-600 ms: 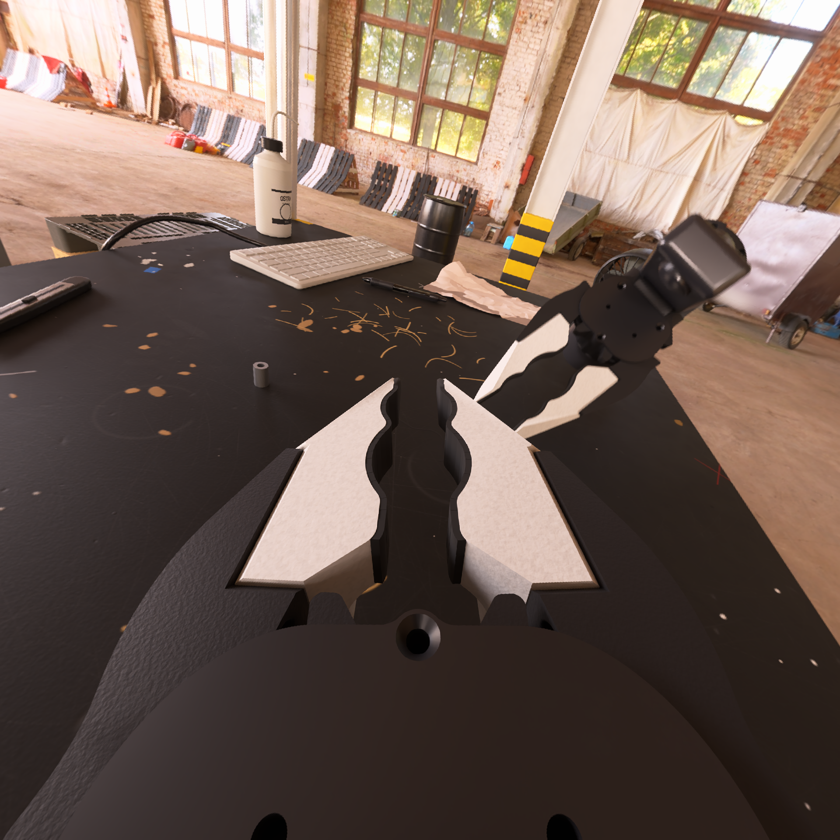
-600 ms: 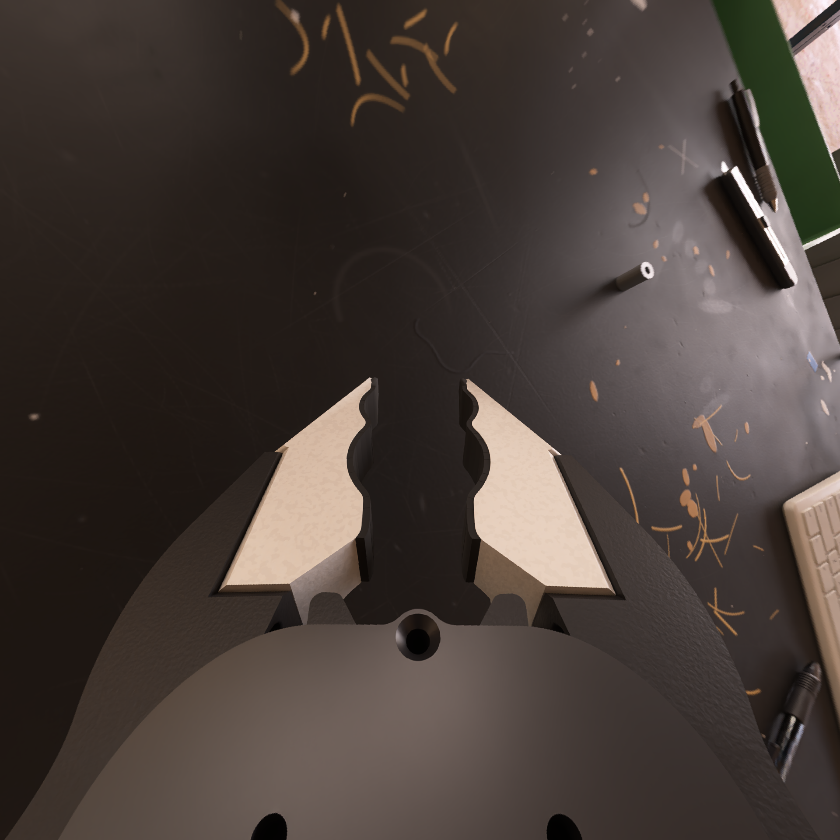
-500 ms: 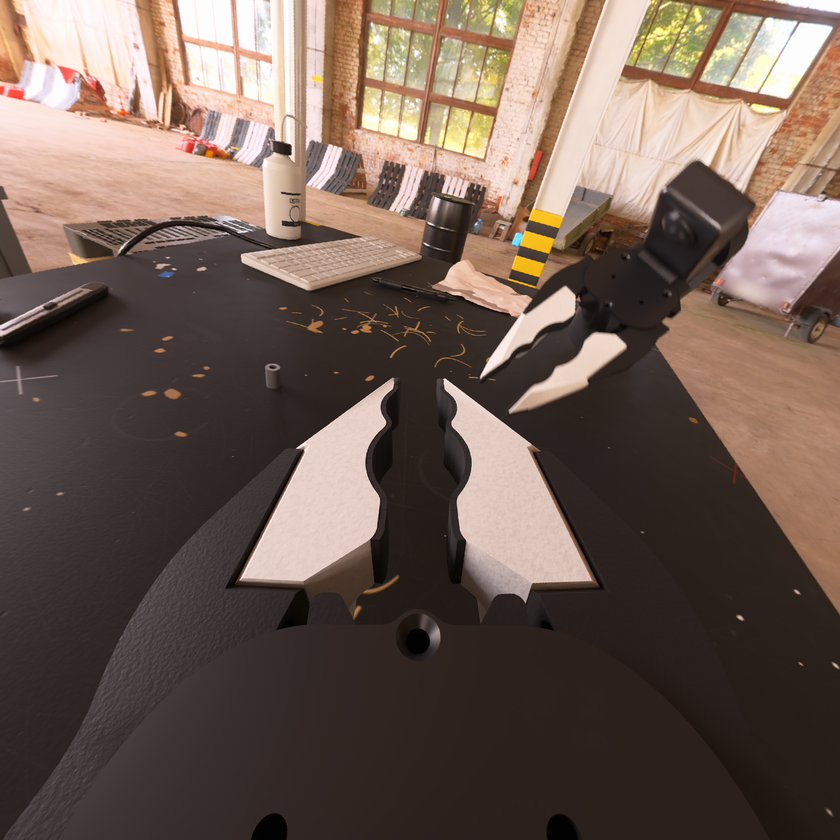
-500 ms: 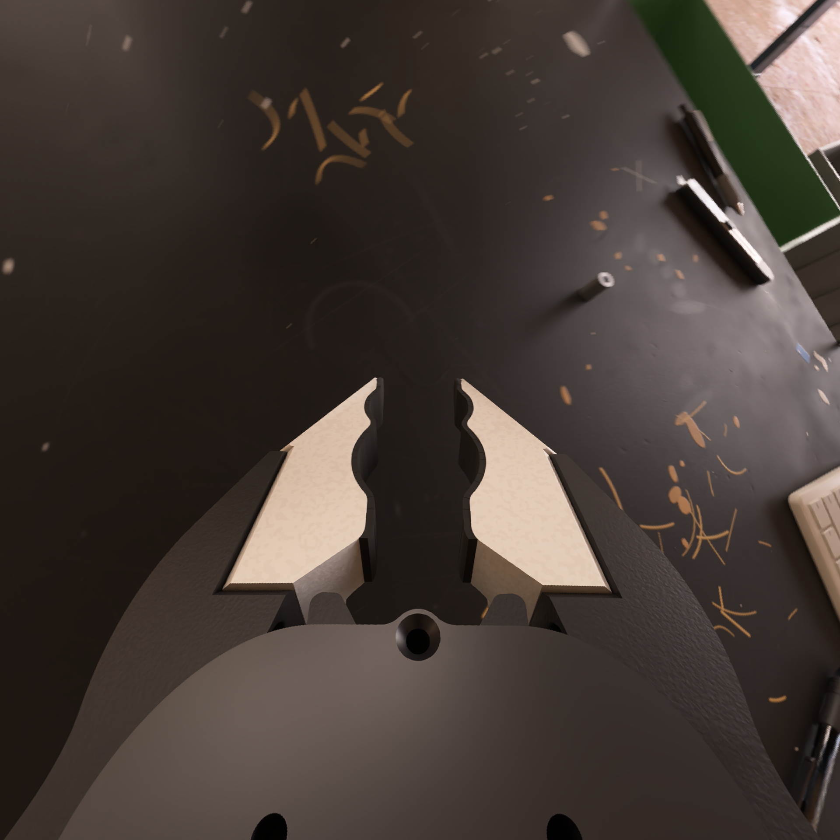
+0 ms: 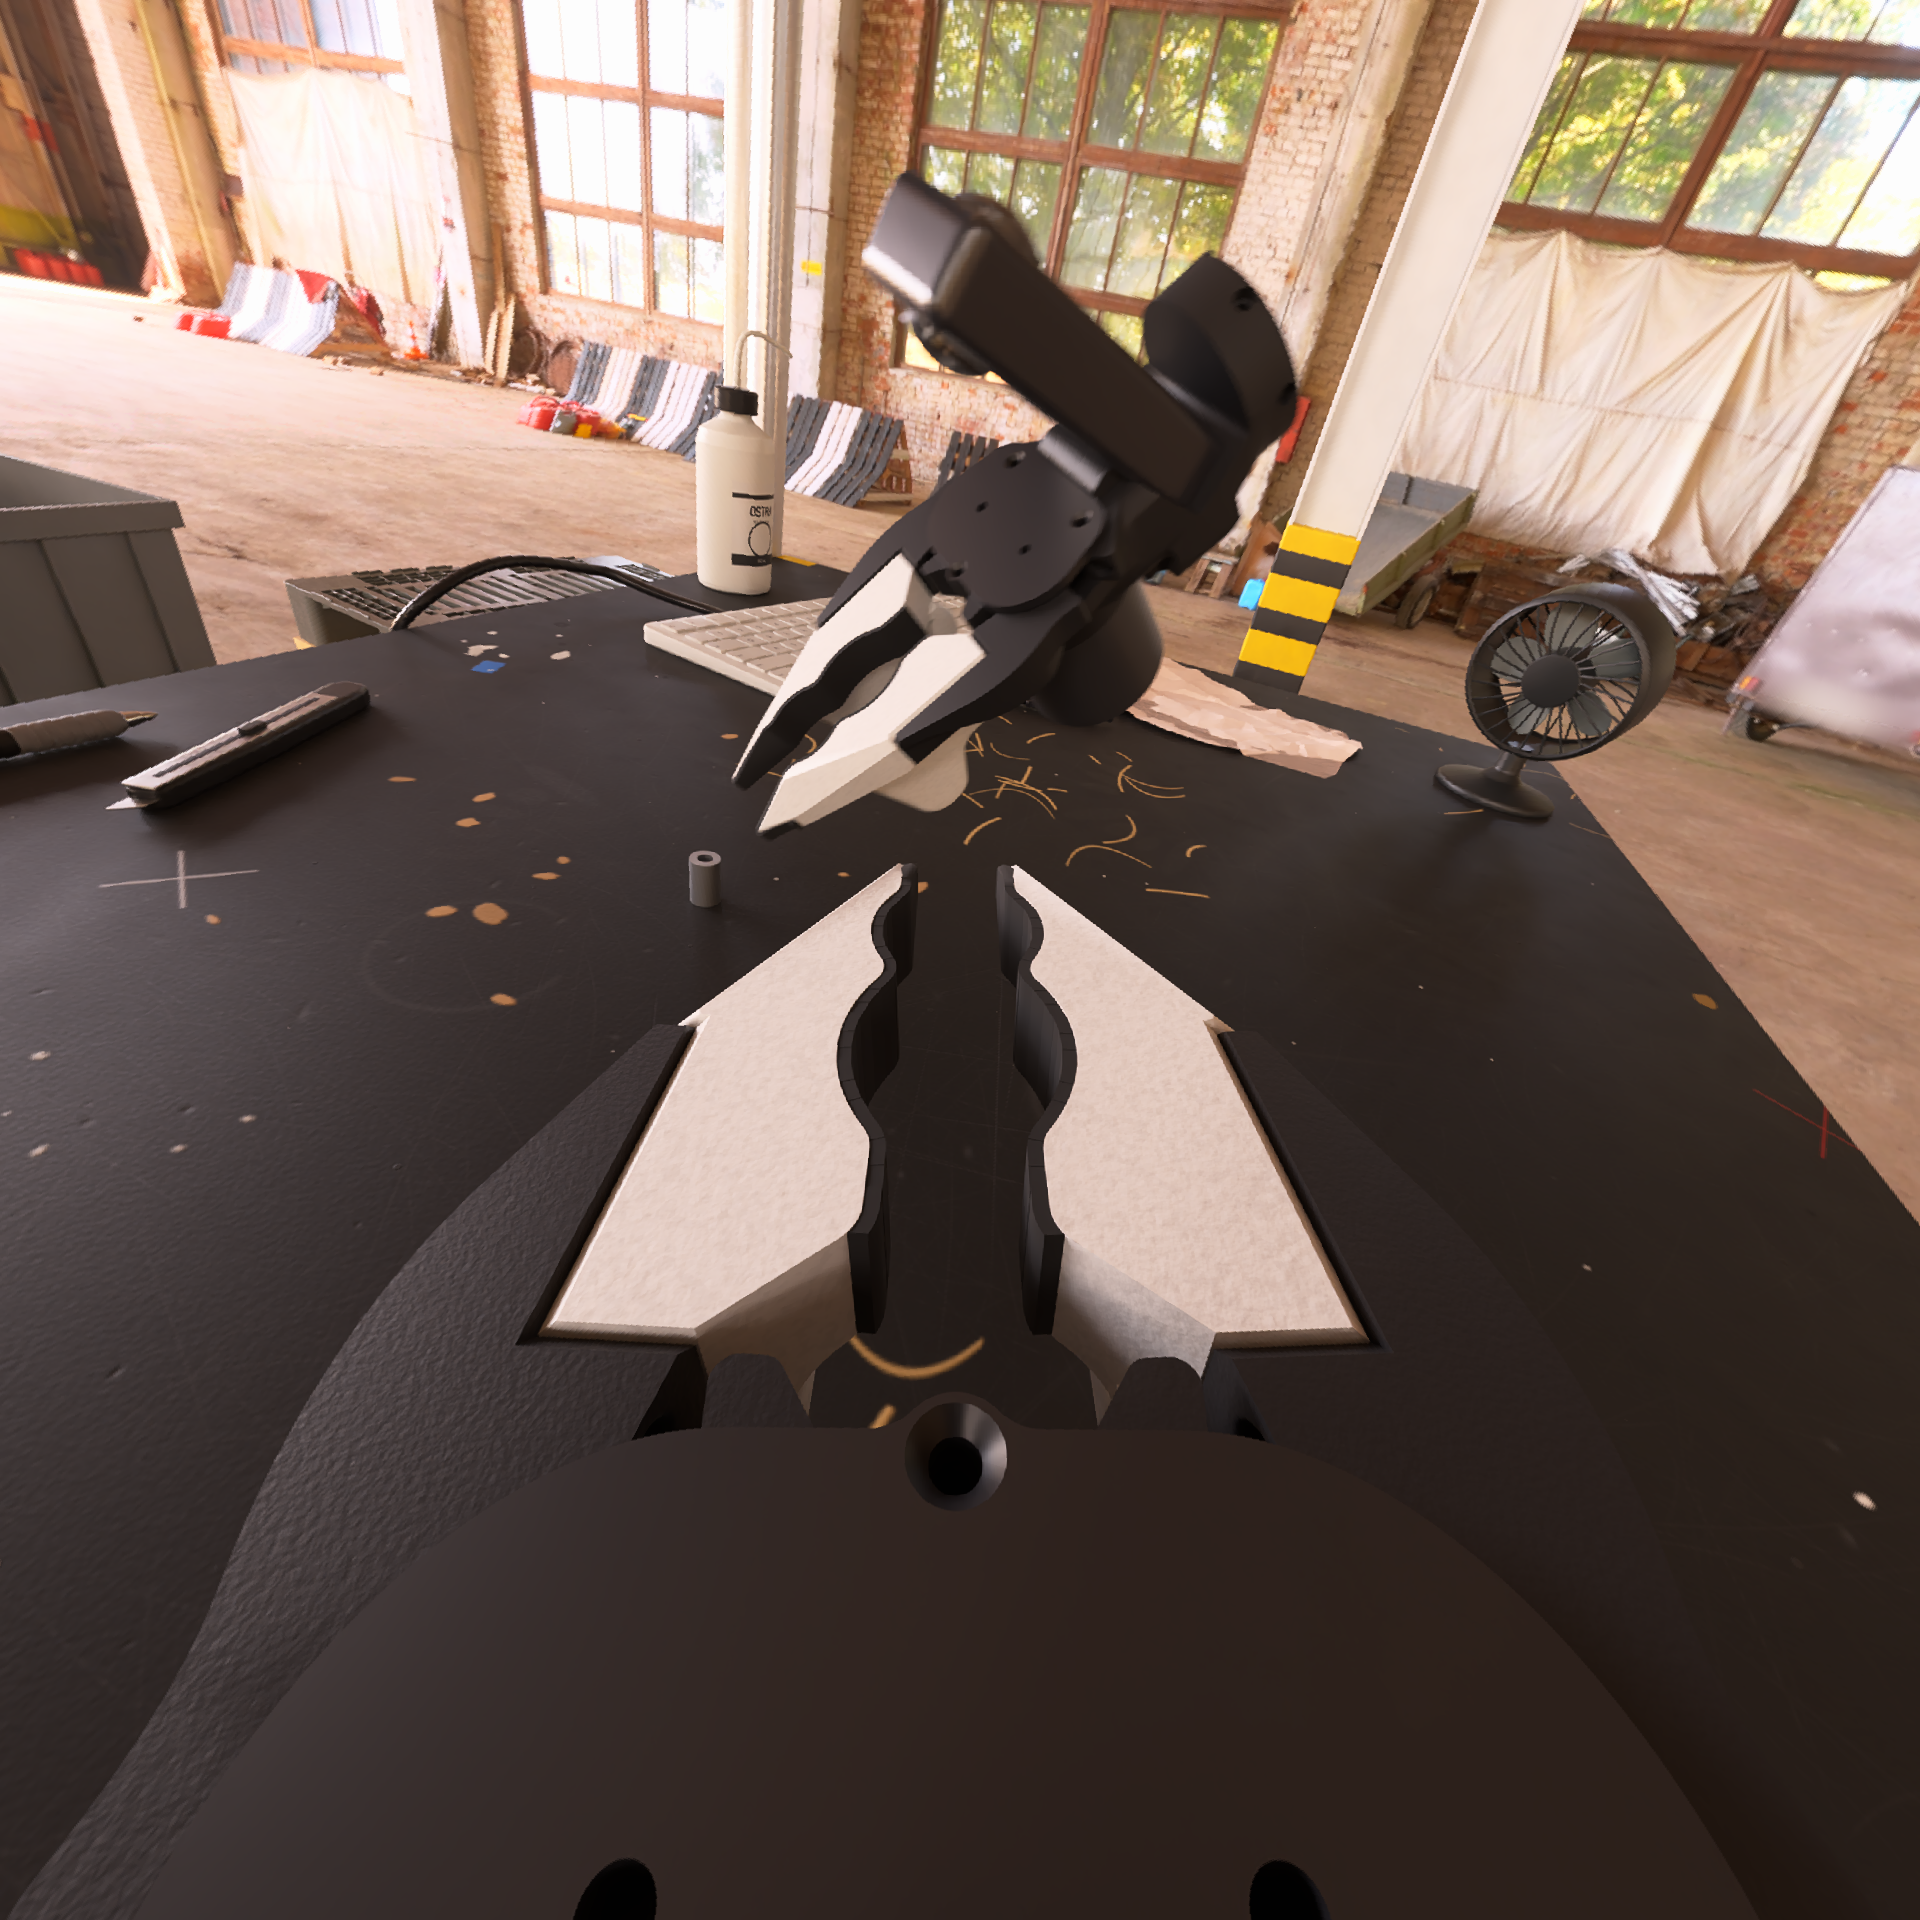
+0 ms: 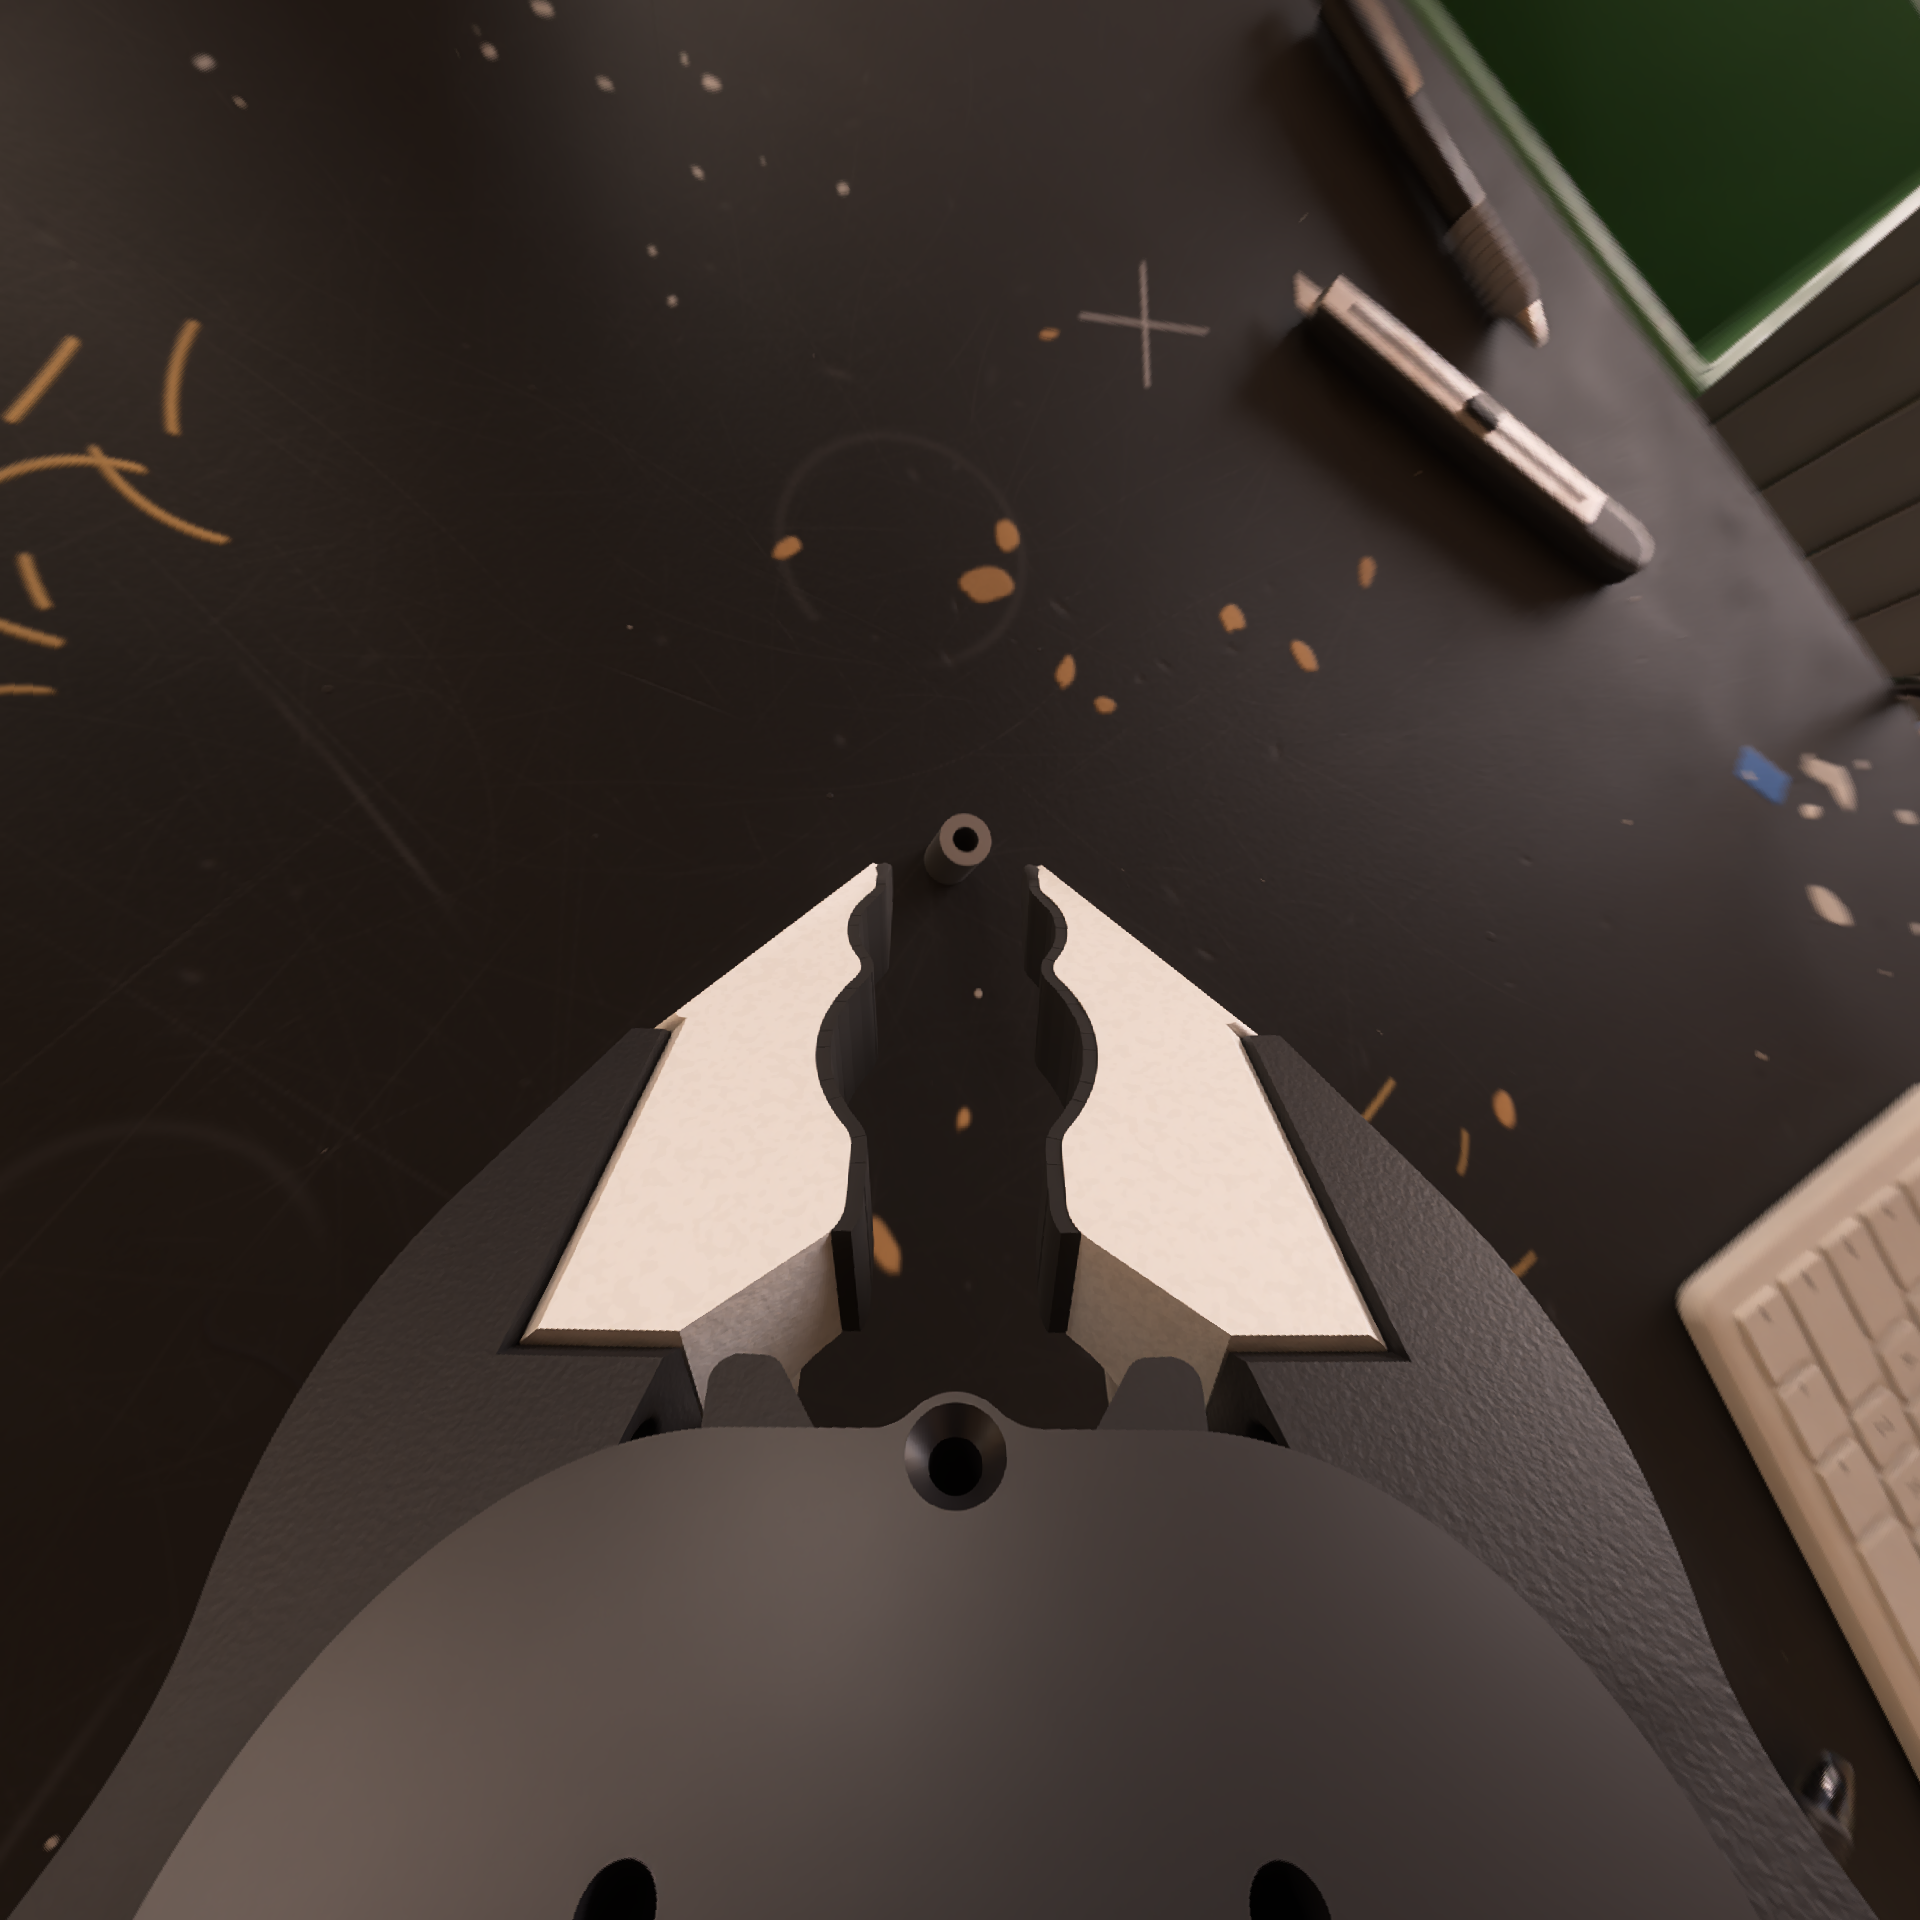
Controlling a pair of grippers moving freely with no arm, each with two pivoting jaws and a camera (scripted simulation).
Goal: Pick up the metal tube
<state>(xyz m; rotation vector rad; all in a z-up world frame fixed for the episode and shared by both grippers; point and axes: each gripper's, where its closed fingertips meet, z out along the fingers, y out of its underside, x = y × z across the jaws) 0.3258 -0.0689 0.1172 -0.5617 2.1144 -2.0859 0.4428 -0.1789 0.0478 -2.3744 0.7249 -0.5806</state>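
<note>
The metal tube point(image 5: 704, 878) is a short grey cylinder standing upright on the black table. In the right wrist view the metal tube point(image 6: 958, 847) sits just beyond my fingertips, in line with the gap. My right gripper point(image 6: 956, 871) is open and empty, and hovers above the tube. It also shows in the left wrist view point(image 5: 764, 800), tilted down, just up and right of the tube. My left gripper point(image 5: 954, 871) is open and empty, low over the table, to the right of the tube.
A utility knife point(image 5: 244, 743) and a pen point(image 5: 62, 730) lie at the left. A white keyboard point(image 5: 727, 634), a white bottle point(image 5: 734, 499) and crumpled paper point(image 5: 1236, 717) sit at the far side. A small black fan point(image 5: 1548, 691) stands at the right. Wood shavings point(image 5: 1049, 790) are scattered about.
My right gripper has swung left and down toward the tube, so the tube now lies just ahead of its fingertips. My left gripper has shifted slightly; both stay open.
</note>
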